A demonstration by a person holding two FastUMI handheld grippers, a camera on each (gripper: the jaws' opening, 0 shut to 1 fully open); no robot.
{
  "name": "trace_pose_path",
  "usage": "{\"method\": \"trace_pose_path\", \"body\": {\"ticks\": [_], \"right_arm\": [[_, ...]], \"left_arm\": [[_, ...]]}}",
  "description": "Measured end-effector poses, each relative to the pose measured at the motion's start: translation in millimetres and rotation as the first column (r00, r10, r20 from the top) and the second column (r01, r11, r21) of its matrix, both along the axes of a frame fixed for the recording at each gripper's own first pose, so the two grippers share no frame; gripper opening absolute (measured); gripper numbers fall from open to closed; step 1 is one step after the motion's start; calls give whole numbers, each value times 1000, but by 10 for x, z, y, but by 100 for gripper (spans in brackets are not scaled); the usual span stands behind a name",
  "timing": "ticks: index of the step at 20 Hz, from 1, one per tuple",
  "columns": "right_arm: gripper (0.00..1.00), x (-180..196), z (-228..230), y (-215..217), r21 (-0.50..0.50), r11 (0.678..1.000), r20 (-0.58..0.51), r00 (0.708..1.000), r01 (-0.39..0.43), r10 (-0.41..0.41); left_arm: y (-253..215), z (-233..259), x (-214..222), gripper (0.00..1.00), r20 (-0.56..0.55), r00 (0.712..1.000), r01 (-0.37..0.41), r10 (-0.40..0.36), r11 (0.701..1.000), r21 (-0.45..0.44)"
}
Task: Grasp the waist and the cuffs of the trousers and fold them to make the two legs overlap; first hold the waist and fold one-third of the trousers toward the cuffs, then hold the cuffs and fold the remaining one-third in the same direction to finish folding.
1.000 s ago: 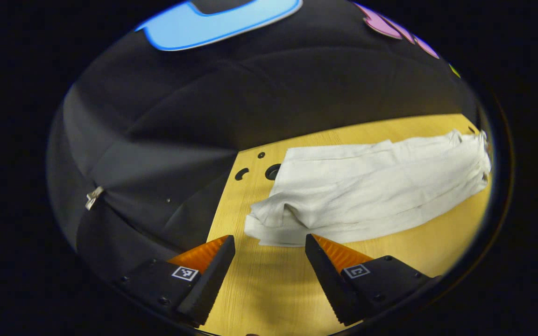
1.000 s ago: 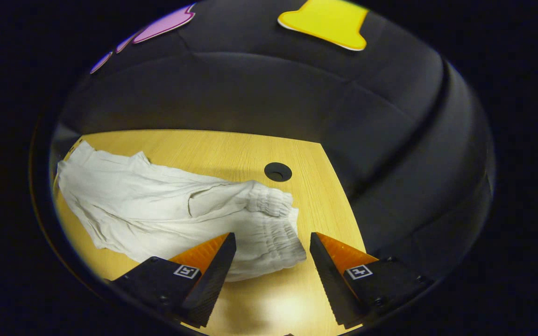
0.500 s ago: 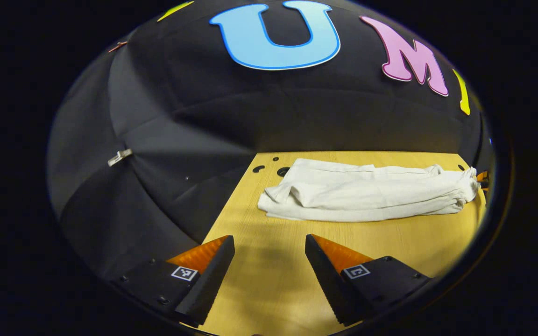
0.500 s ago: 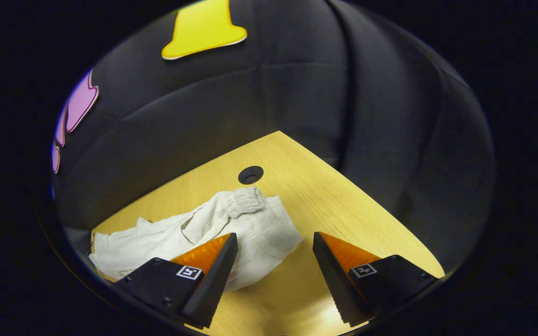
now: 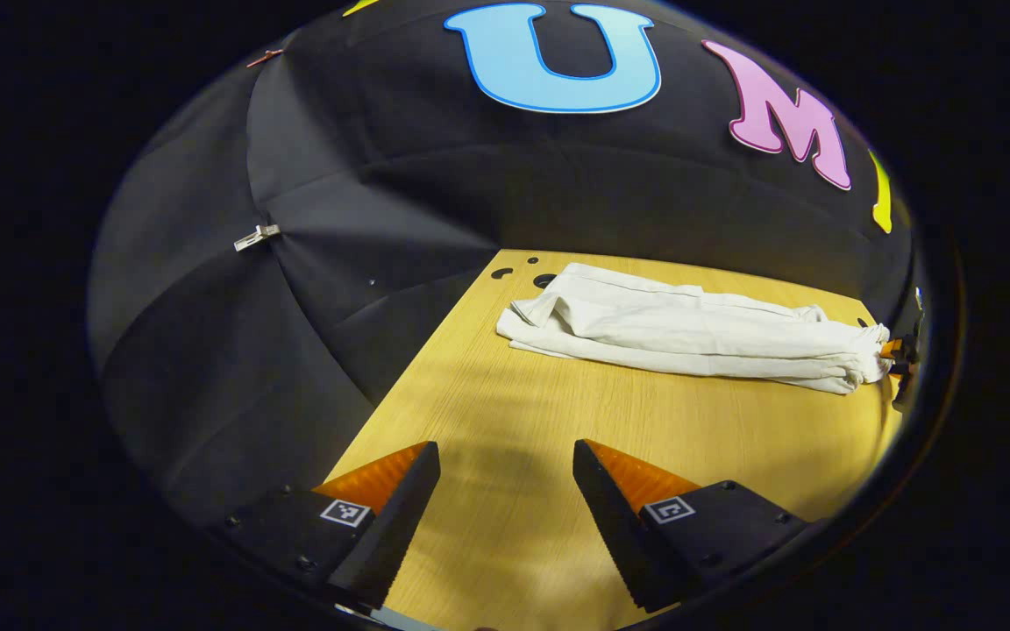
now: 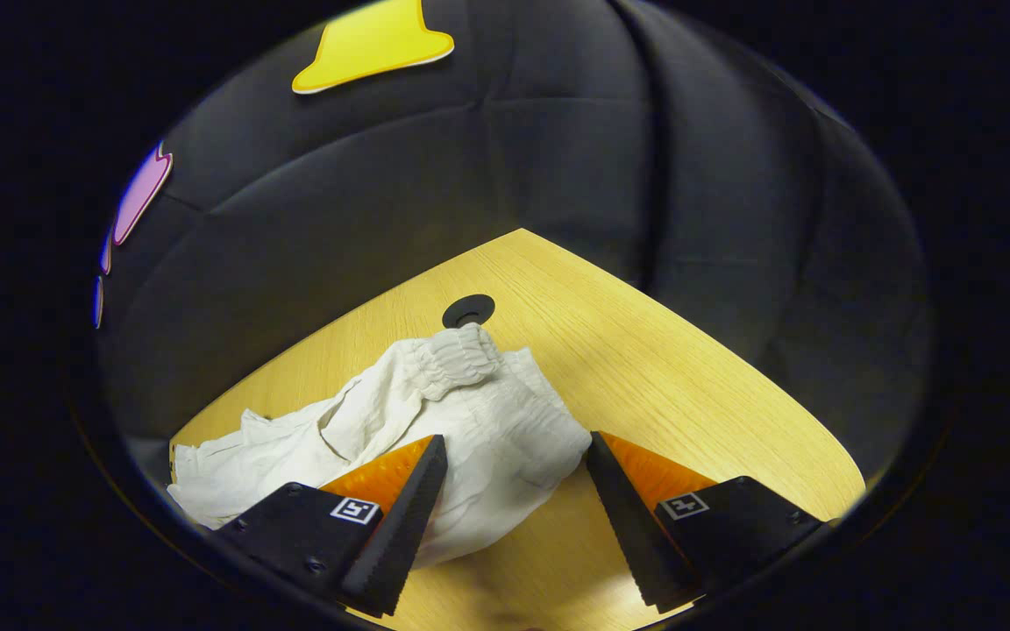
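Crumpled white cloth trousers [image 5: 698, 326] lie lengthwise across the pale wooden worktop [image 5: 505, 438], elastic gathered waist [image 6: 457, 355] between the right gripper's [image 6: 514, 517] released jaws, left gripper [image 5: 501, 517] released too.

Recording booth: black cloth walls [image 5: 312, 289] round a wooden table [image 5: 505, 421].

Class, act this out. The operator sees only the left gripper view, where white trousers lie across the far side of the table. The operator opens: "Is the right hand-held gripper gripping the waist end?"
Observer: No. The right hand-held gripper is open, and the waist end of the trousers lies between its fingers.
Operator: Is the waist lying flat there?
Observer: No. The gathered waistband is bunched, with one part turned up over the rest.
Operator: Anything close behind it?
Observer: A round black grommet set in the table, right beside the waistband's far edge.
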State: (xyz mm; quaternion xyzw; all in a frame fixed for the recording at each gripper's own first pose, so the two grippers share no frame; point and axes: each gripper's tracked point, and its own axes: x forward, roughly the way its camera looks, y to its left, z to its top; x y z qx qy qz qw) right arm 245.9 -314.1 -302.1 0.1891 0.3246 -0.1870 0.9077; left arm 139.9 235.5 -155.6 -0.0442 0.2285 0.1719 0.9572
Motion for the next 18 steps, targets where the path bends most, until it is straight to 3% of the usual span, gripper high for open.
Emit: {"method": "trace_pose_path", "body": {"ticks": [4,5,7,10,12,13,15,18], "right_arm": [[93,12,32,1,-85,996,-17,1000,10,-11],[71,16,13,16,-85,996,-23,1000,11,-12],[61,16,-50,67,-51,999,-28,1000,6,-8],[19,20,10,116,-23,1000,-9,1000,-14,14],[22,39,17,118,-47,998,-12,999,-48,48],[14,39,29,134,-67,995,-16,997,-75,75],[11,19,75,160,-107,986,-16,992,-127,126],[11,28,253,162,-139,983,6,992,-122,124]], "left_arm": [[-111,-53,-91,98,-11,1000,6,-6,1000,-24],[-148,-34,-102,98,-6,1000,16,-16,1000,-25],[-220,-12,-121,98,3,999,35,-35,999,-10],[-375,-4,-106,98,8,999,49,-49,998,-28],[-502,-40,-152,98,8,999,55,-54,995,-83],[-538,-85,-155,98,9,999,51,-51,993,-102],[-597,-122,-181,98,0,999,49,-49,992,-120],[-605,-122,-180,98,2,999,47,-47,991,-125]]}}
